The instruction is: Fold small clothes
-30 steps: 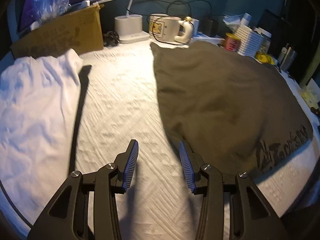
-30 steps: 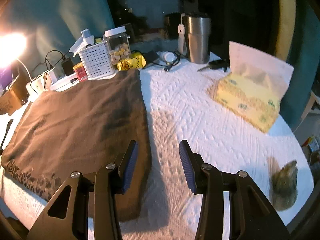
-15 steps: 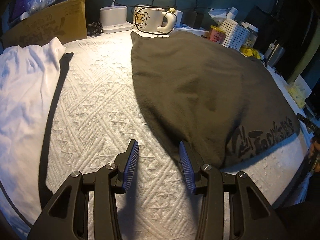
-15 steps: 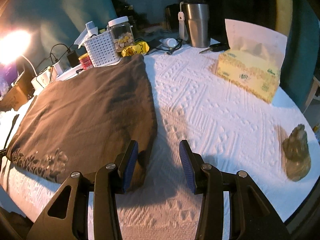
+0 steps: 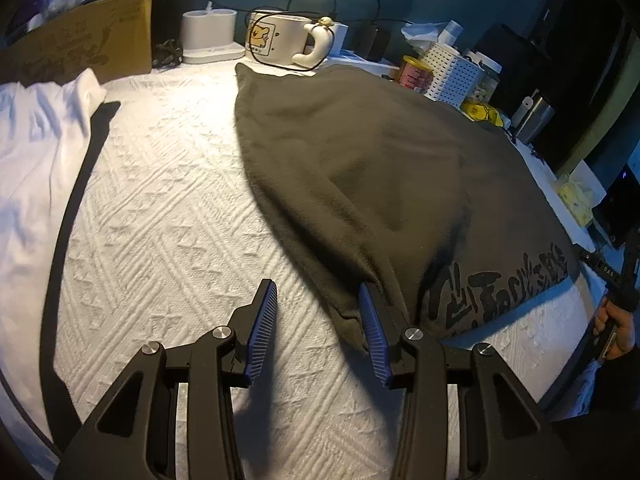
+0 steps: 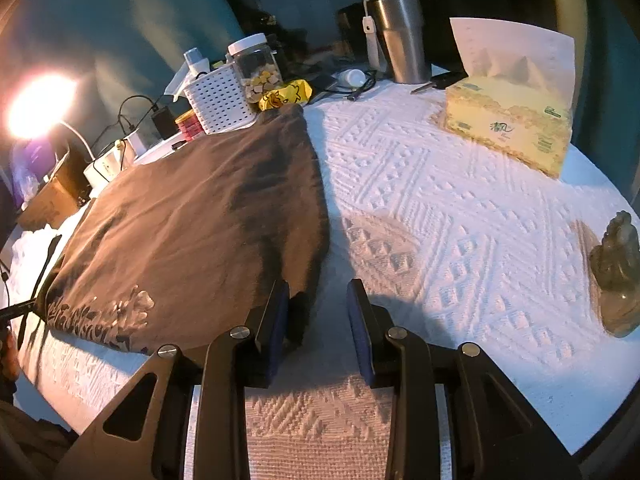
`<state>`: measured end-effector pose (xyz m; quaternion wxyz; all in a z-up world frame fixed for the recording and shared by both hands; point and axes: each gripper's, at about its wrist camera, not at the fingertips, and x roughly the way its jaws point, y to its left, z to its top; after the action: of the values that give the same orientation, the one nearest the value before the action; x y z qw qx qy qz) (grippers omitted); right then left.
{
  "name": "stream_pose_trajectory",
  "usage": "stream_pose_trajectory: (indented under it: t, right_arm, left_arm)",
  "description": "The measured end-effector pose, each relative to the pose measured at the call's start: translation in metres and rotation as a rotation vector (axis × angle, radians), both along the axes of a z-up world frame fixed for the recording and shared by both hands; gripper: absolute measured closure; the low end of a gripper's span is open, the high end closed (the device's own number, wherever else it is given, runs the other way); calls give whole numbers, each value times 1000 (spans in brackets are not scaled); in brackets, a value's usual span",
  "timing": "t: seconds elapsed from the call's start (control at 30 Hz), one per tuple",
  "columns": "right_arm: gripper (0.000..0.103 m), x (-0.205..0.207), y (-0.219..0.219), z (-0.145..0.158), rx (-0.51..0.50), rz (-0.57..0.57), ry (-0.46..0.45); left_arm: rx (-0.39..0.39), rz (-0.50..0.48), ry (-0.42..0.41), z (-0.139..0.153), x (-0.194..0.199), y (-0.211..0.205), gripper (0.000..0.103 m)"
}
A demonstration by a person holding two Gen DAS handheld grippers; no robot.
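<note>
A dark brown garment [image 5: 360,160] with black lettering lies flat on the white textured cloth [image 5: 168,208]. It also shows in the right wrist view [image 6: 192,224]. My left gripper [image 5: 318,300] is open at the garment's near left corner, which reaches between the fingers; the right finger rests against the fabric. My right gripper [image 6: 318,300] is open at the garment's near right corner, its left finger on the fabric edge and the corner tip between the fingers. A white garment [image 5: 36,152] lies bunched at the far left.
Along the back stand a cardboard box [image 5: 80,48], a cream mug [image 5: 276,40], a white basket [image 6: 218,100], a jar [image 6: 256,68] and a steel tumbler [image 6: 400,36]. A tissue box [image 6: 508,120] and a small figurine [image 6: 616,268] stand at the right.
Both grippers have moved toward the near edge of the brown garment and down to its two near corners. Both stay open.
</note>
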<state>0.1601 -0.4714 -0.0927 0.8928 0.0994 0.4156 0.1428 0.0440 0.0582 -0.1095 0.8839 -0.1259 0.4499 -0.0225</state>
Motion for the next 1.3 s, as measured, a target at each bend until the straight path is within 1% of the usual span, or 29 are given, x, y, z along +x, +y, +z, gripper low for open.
stream_pose_trajectory:
  t: [0.03,0.07,0.1,0.13,0.2,0.23,0.27,0.33,0.43,0.57,0.6,0.67,0.7,0.77,0.87,0.93,1.0,1.07,1.1,1.13,1.2,1.23,1.3]
  right_arm:
    - [71,0,-1,0,9,-2,1]
    - [72,0,-1,0,27,1,4]
    - [81,0,1,-2,47,12,12]
    - [84,-1,6,-3,59,35,17]
    - [85,-3,14,-1,28,53,5]
    - [97,-2,17,0,16,58,6]
    - [99,-3,17,2,9,32,-12]
    - [99,-5,13,6,19,4,-41]
    - [100,-5,10,20,-4,-8,-79]
    - [100,-8,15,45,-76,3,-122]
    - [100,-10,15,47,-88,7,-123]
    - [100,-13,19,51,-147,12,-129]
    - [100,-13,19,50,-166,16,-121]
    - [100,-15,17,40,-188,12,-95]
    - [100,-19,15,19,-194,15,-35]
    - [99,-22,15,12,-182,13,-17]
    - [99,-26,10,9,-170,-11,-23]
    - [99,-26,4,9,-133,-17,-11]
    - [98,-26,1,8,-119,-16,-6]
    - [89,-26,0,9,-117,-18,-2]
    - [79,-26,0,9,-121,-22,-4]
    - [75,-26,0,8,-108,-18,-4]
    - [59,-26,1,8,-68,-10,-11]
  left_arm:
    - [6,-6,-4,0,-1,-1,71]
    - [2,-25,-3,-1,0,-3,95]
    - [-2,-34,4,-3,1,-5,101]
    - [17,-28,-4,-2,1,-7,101]
    - [36,-22,-13,-1,0,-8,103]
    - [45,-9,-26,2,-1,-6,103]
    - [67,6,-36,6,-2,-4,103]
    - [122,30,-46,12,-4,0,103]
    - [159,85,-53,21,-10,17,103]
    - [174,113,-47,27,-17,33,103]
    - [175,109,-45,28,-19,33,103]
    - [179,98,-39,29,-24,32,103]
    - [173,85,-29,28,-26,31,103]
    - [136,72,0,22,-29,31,103]
    - [52,62,52,8,-32,35,103]
    - [11,53,57,6,-35,35,103]
    - [-15,54,55,7,-38,37,102]
    - [-33,56,41,9,-42,40,101]
    - [-36,55,38,10,-43,41,95]
    - [-38,48,34,10,-44,41,89]
    - [-27,32,39,7,-44,36,58]
    - [-23,16,43,4,-43,31,55]
    - [-25,-3,48,0,-40,23,54]
